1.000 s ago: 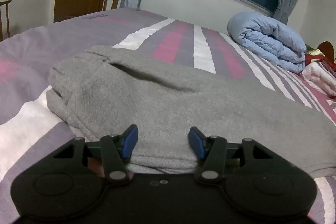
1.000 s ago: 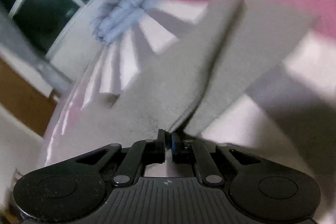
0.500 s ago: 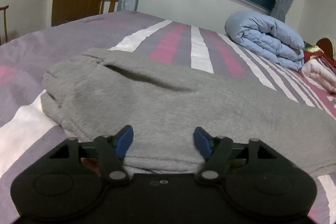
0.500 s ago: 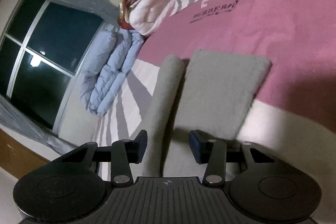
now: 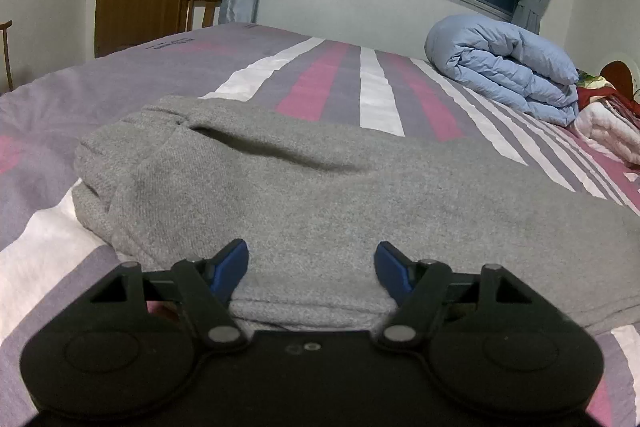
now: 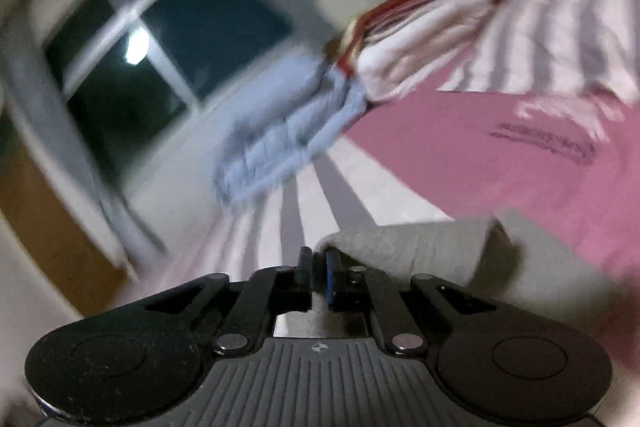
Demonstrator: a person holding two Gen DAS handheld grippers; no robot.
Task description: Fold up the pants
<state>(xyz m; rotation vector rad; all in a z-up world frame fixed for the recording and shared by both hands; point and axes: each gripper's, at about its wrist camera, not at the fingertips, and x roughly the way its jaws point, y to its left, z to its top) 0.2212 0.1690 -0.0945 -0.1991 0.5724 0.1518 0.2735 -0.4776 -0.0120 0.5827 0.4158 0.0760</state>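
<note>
where one bed lies: one pants (grey)

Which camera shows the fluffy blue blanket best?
The left wrist view. There the rolled blue blanket is sharp and nearly whole, lying on the striped bed below the window. In the right wrist view the blanket is only a tilted, smeary blue blur.
</note>
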